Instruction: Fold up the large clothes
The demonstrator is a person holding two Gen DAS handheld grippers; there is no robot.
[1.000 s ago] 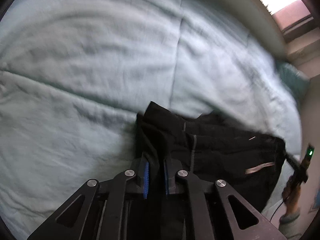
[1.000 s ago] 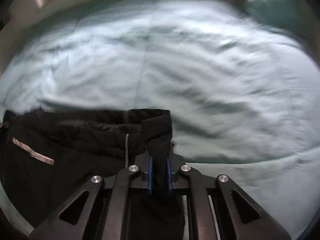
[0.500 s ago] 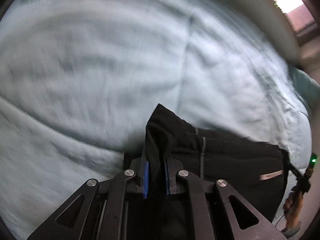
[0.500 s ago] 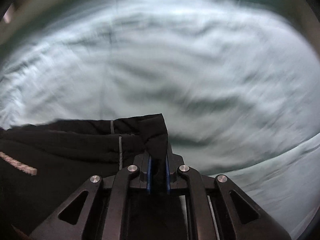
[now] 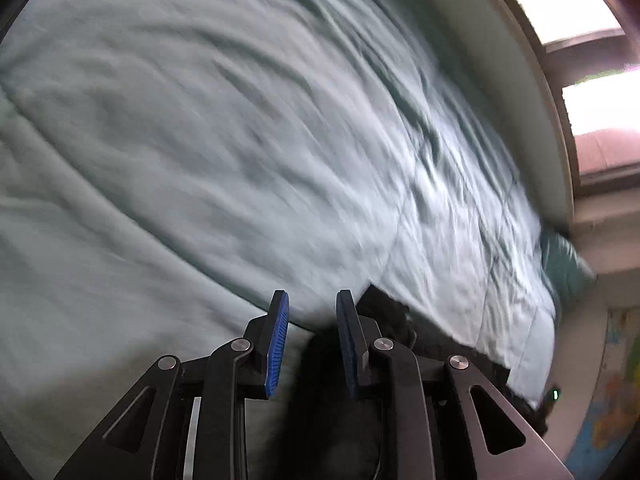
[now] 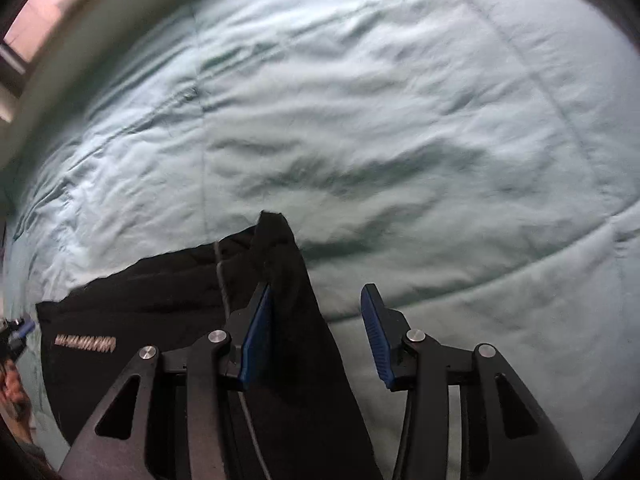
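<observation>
1. Left gripper (image 5: 312,324): jaws have just been opening, now a narrow gap. Blue pads clear of cloth; black garment (image 5: 384,316) sits just past the right-hand finger, not pinched.
2. Black garment (image 6: 160,304): lies on the pale green quilt (image 6: 400,120) covering the bed, spread toward the left side in the right wrist view, white logo strip up.
3. Right gripper (image 6: 316,320): jaws have just been opening, about half apart. A raised fold of the garment rests against the left-hand pad; the other pad is clear of it.
</observation>
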